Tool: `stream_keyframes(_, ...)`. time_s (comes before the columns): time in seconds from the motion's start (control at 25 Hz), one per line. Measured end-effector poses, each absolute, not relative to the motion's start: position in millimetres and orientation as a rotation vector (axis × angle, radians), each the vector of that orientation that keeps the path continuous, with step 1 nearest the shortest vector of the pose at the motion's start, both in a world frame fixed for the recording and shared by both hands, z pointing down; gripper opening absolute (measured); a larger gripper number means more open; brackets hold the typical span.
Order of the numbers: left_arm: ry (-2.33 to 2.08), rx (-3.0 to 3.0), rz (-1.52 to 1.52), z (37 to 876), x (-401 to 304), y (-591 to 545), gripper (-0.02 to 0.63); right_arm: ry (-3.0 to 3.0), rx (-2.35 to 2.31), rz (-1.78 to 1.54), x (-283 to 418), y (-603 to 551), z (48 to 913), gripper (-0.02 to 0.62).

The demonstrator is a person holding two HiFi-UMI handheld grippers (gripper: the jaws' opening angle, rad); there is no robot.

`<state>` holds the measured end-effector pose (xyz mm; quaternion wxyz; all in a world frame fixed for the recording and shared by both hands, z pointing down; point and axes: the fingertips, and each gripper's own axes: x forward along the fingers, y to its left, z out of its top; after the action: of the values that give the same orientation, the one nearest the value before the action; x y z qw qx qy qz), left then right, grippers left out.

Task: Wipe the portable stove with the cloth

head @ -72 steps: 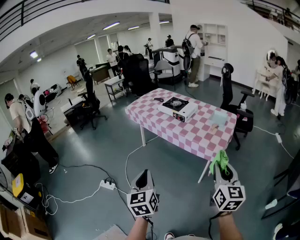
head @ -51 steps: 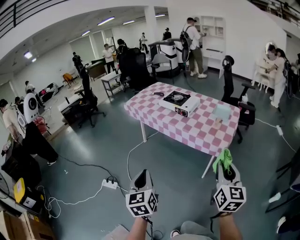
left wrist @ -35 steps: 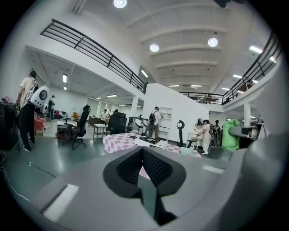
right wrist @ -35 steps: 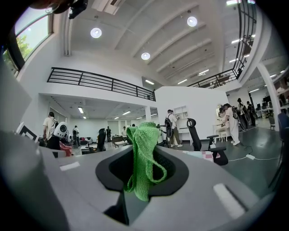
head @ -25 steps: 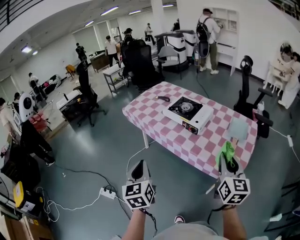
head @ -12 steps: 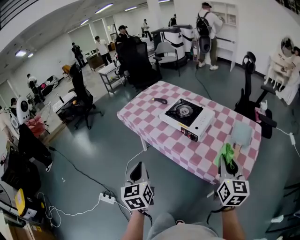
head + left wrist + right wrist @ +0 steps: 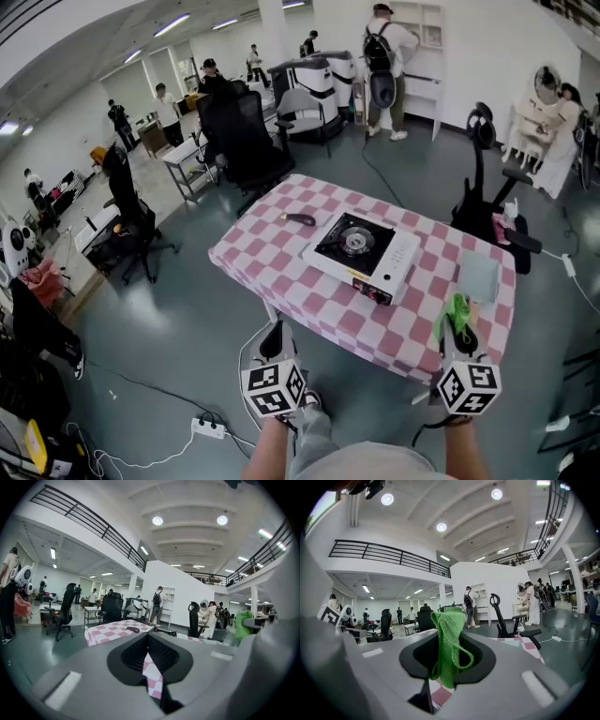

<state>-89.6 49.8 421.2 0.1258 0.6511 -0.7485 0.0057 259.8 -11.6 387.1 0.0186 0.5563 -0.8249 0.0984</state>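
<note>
looking down in the head view, the portable stove [image 7: 361, 251] sits near the middle of a pink-and-white checked table [image 7: 253, 258]. a small dark object [image 7: 300, 219] lies just beyond its far left corner, and a pale flat pad [image 7: 478, 276] lies near the right end. the left gripper [image 7: 273, 337] shows just short of the table's near edge. the right gripper [image 7: 458, 326] is at the near right corner with a green cloth [image 7: 455, 313] sticking up from its tip, well apart from the stove. in the left gripper view the jaws are pressed together with nothing between them. in the right gripper view the jaws are clamped on the green cloth [image 7: 449, 641], which stands upright with a loop hanging to one side.
</note>
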Motion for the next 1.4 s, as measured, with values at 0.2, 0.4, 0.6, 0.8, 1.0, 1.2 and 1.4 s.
stream_keyframes(0.2,-2.138,1.979,0.029,403.2,-138.7,-15.3,0.0,-2.445,1.854,0.339,239.8,-56.5,379.2,0.075)
stream_keyframes(0.4,-2.071,2.045,0.048,396.3,-182.4,-78.3,0.0,-2.356,1.981,0.354,216.2,-93.1,373.5,0.075)
stream_keyframes(0.6,-1.983,2.139,0.076,395.6,-200.9,-134.2,0.0,-2.301,2.053,0.327,189.8,-118.2,367.3,0.075)
stream_keyframes(0.8,-1.885,2.227,0.103,403.2,-204.7,-174.3,0.0,-2.224,2.104,0.328,177.0,-132.6,373.8,0.075)
stream_keyframes(1.0,-1.836,2.228,0.125,419.4,-211.0,-201.3,0.0,-2.168,2.101,0.346,172.3,-151.0,386.7,0.075)
stream_keyframes(1.2,-1.833,2.209,0.146,430.0,-210.5,-219.8,0.0,-2.171,2.079,0.367,170.5,-175.8,397.5,0.075)
stream_keyframes(1.4,-1.823,2.212,0.178,434.7,-198.1,-230.3,0.0,-2.161,2.025,0.395,173.9,-192.0,409.8,0.075)
